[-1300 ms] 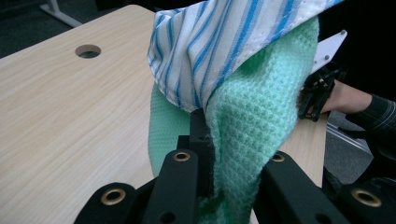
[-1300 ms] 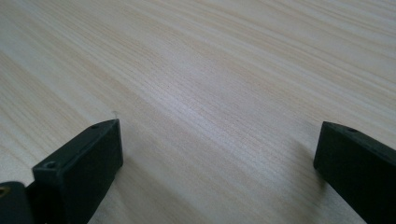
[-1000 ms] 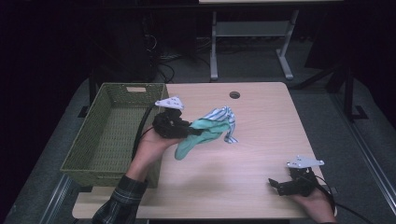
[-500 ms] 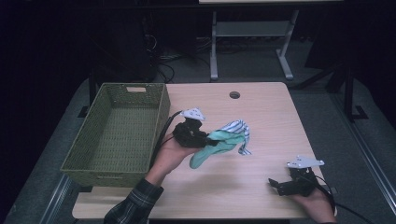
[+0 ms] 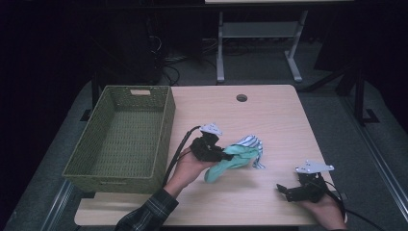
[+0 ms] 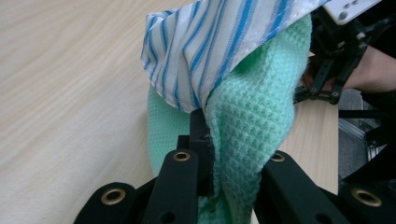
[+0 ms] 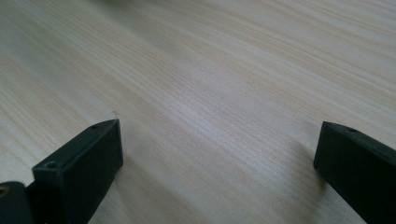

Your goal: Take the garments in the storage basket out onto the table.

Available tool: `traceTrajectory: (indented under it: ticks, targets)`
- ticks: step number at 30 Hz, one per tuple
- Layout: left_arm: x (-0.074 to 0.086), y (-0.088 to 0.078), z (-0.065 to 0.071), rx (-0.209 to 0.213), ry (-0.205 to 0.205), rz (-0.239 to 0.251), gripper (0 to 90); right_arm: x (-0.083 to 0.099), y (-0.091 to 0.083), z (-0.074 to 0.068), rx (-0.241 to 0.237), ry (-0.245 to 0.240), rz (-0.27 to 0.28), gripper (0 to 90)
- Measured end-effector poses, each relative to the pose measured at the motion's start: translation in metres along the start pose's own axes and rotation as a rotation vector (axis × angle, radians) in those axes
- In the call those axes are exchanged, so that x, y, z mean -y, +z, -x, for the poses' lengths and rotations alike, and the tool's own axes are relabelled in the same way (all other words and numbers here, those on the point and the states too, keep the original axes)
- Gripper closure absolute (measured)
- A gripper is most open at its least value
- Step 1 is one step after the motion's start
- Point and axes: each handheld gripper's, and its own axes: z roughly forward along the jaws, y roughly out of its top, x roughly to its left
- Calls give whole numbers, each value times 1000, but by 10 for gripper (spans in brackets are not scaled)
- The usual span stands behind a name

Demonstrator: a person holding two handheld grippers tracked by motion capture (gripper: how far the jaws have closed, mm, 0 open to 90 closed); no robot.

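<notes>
A pale wooden table (image 5: 269, 120) stands in a dark room, with a metal stand (image 5: 260, 33) on the floor beyond its far edge at twelve o'clock. A small round hole (image 5: 241, 98) sits in the tabletop near that far edge.

At nine o'clock from the table's middle lies a green woven basket (image 5: 163, 130), long side running away from the person, its near corner close to the front edge.

Just right of the basket, near the table's centre, the left gripper (image 5: 222, 155) is held in a hand (image 5: 185, 168) that comes up from six o'clock in a checked sleeve (image 5: 144, 216). Its jaws are drawn in close on a bunched green cloth (image 5: 226, 163); in the left gripper view the waffle-knit green cloth (image 6: 252, 116) is pinched between the black jaws, and a blue-striped white cloth (image 6: 210, 46) drapes over it from above. In the high view the striped cloth (image 5: 250, 143) shows at two o'clock from the gripper, with the bundle reaching down to the tabletop.

Well apart, at four o'clock from the bundle near the front right corner, the right gripper (image 5: 287, 191) rests low on the table in the other hand (image 5: 325, 211). In the right gripper view its jaws stand wide apart over bare wood (image 7: 210, 93), with nothing between them.
</notes>
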Motion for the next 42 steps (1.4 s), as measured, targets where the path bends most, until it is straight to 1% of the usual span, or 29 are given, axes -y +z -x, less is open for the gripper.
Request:
traceTrajectory:
  ticks: [1, 4, 6, 7, 8, 12, 13, 14, 15, 17, 18, 19, 20, 21, 24, 25, 26, 27, 30, 31, 32, 34, 35, 36, 38, 42]
  targets:
    - [0, 0, 0, 0, 0, 0, 813, 0, 0, 0, 0, 0, 0, 8]
    - [5, 10, 0, 4, -9, -13, 813, 0, 0, 0, 0, 0, 0, 8]
    - [7, 15, 0, 3, -2, -28, 813, 0, 0, 0, 0, 0, 0, 8]
    - [9, 21, 2, 2, -3, -38, 813, 0, 0, 0, 0, -1, 0, 8]
    - [9, 21, 2, 2, -3, -38, 812, 0, 0, 0, 0, -1, 0, 8]
    - [12, 33, 1, -2, 3, -66, 810, 0, 0, 0, -1, 3, -2, 8]
    - [14, 36, 2, -2, -2, -69, 808, 0, 0, 0, 0, 0, 0, 8]
    - [15, 39, 2, 0, 0, -71, 808, 0, 0, 0, 0, 0, 0, 8]
    - [16, 44, 3, 0, 7, -84, 806, 0, 0, 0, 0, 0, 0, 8]
    - [17, 46, 3, 0, 11, -91, 805, 0, 0, 0, 0, 0, 0, 8]
    - [18, 49, 3, -2, 6, -91, 803, 0, 0, 0, 0, 1, 1, 8]
    - [20, 54, 3, -2, 9, -102, 799, 0, 0, 0, 0, 0, 0, 8]
    - [20, 54, 3, -2, 9, -102, 794, 0, 0, 0, 0, 0, 0, 8]
    - [23, 59, 3, -4, 9, -120, 788, 0, 0, 0, 0, 0, 0, 8]
    - [26, 63, 4, -7, 15, -131, 764, 0, 0, 0, 0, 1, 0, 8]
    - [27, 66, 5, -15, 26, -143, 719, 0, 0, 0, 0, 0, 0, 8]
    - [27, 66, 5, -15, 26, -143, 689, 0, 0, 0, 0, 0, 0, 8]
    - [28, 67, 7, -25, 37, -150, 657, 0, 0, 0, 0, 0, 0, 8]
    - [28, 67, 8, -22, 44, -155, 537, 0, 0, 0, 0, 0, 0, 8]
    - [27, 67, 8, -22, 48, -153, 537, 0, 0, 0, 0, 0, 0, 8]
    - [27, 66, 10, -19, 49, -149, 488, 0, 0, 0, -1, 1, 1, 8]
    - [26, 64, 13, -23, 73, -149, 423, 0, 0, 0, -1, 1, 0, 8]
    - [25, 63, 16, -25, 82, -149, 358, 0, 0, 0, -1, 1, 0, 8]
    - [24, 61, 19, -24, 94, -149, 358, 0, 0, 0, -1, 1, 0, 8]
    - [22, 57, 24, -24, 115, -141, 327, 0, 0, 0, 0, 1, 0, 8]
    - [14, 49, 34, -22, 128, -111, 266, 0, 0, 0, -1, 2, 0, 8]
